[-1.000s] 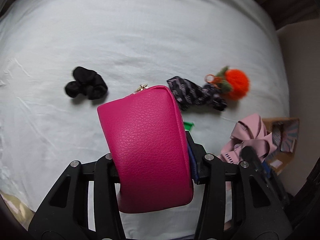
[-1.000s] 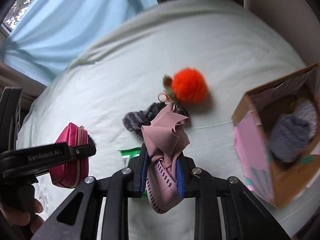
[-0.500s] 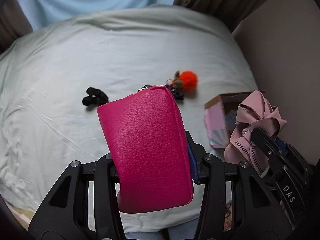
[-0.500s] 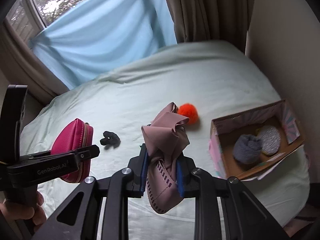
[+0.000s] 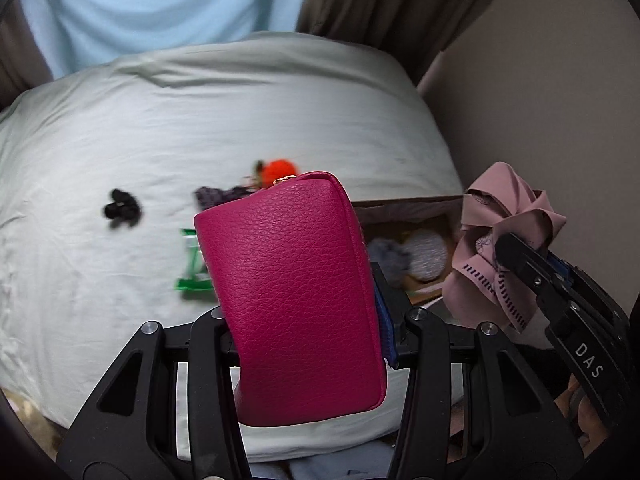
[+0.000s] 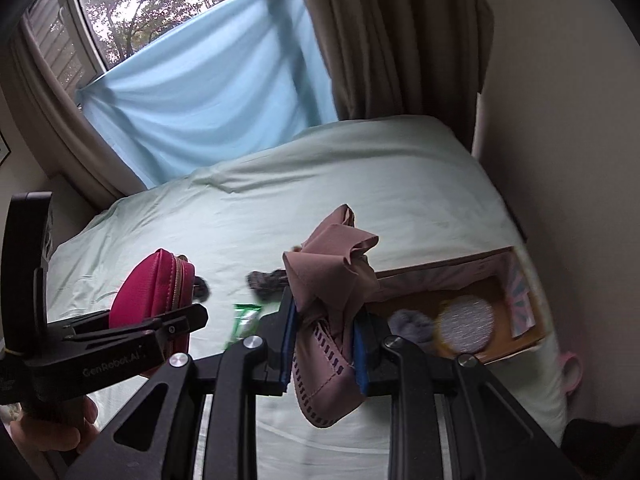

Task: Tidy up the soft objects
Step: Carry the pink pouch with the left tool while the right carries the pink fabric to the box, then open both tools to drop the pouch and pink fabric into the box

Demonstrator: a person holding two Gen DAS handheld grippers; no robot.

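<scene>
The left gripper [image 5: 304,320] pinches a rounded magenta pebbled-leather pouch [image 5: 292,296] at frame centre. The right gripper [image 6: 324,344] clamps a crumpled dusty-pink stitched cloth [image 6: 332,300] at centre frame, beside an open cardboard box [image 6: 472,268] on the pale bedsheet [image 6: 320,184].

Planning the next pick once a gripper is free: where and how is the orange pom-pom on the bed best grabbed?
Grip the pom-pom across its round fluffy ball, coming straight down from above. It lies on the sheet, and the ball squashes easily; the small leafy end offers less to hold.
</scene>
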